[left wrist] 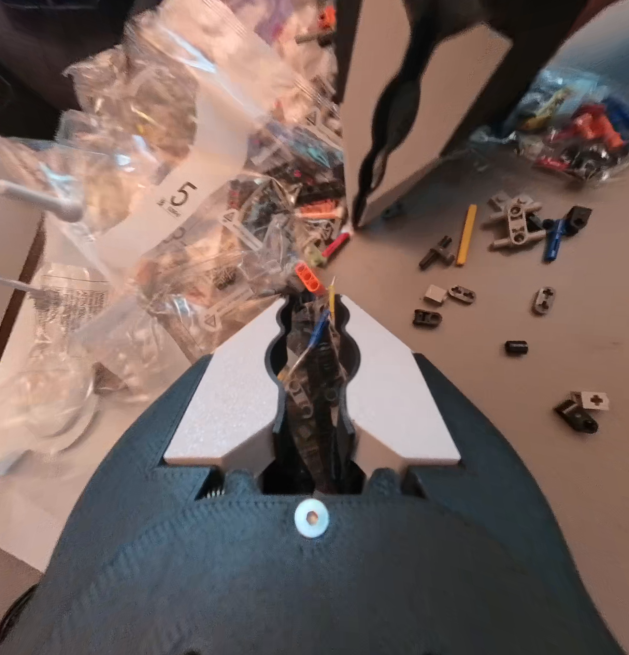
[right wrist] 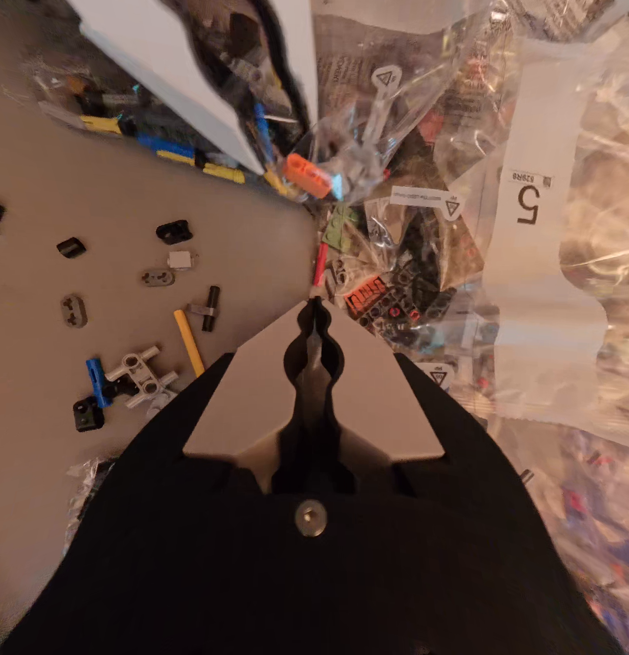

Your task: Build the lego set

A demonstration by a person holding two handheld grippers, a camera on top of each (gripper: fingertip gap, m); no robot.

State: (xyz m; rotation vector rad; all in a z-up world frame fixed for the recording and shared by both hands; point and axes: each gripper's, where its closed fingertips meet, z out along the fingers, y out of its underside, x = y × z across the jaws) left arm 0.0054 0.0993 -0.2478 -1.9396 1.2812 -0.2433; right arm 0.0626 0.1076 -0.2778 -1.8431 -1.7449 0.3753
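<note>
My left gripper [left wrist: 313, 301] is shut on a dark lego assembly [left wrist: 314, 382] of black beams with a blue pin and a yellow axle sticking out. It also shows at the top of the right wrist view [right wrist: 270, 166]. A small orange beam [left wrist: 307, 281] [right wrist: 307, 175] sits just past its tips at the edge of the bags. My right gripper [right wrist: 314, 301] is shut, with its tips at a red axle [right wrist: 320, 264] by the bag pile. A thin grey sliver shows between its jaws; I cannot tell what it is. It enters the left wrist view from above [left wrist: 355, 219].
Clear numbered parts bags [left wrist: 185, 198] [right wrist: 529, 198] are piled on one side. Loose pieces lie on the tan table: a yellow axle [left wrist: 466, 234] [right wrist: 188, 342], a grey cross connector [left wrist: 515, 227] [right wrist: 142, 375], a blue pin [left wrist: 554, 237] and small black and grey links. A bag of coloured parts [left wrist: 589, 141] lies beyond. The gap from one gripper's tips to the other's is roughly 7 cm.
</note>
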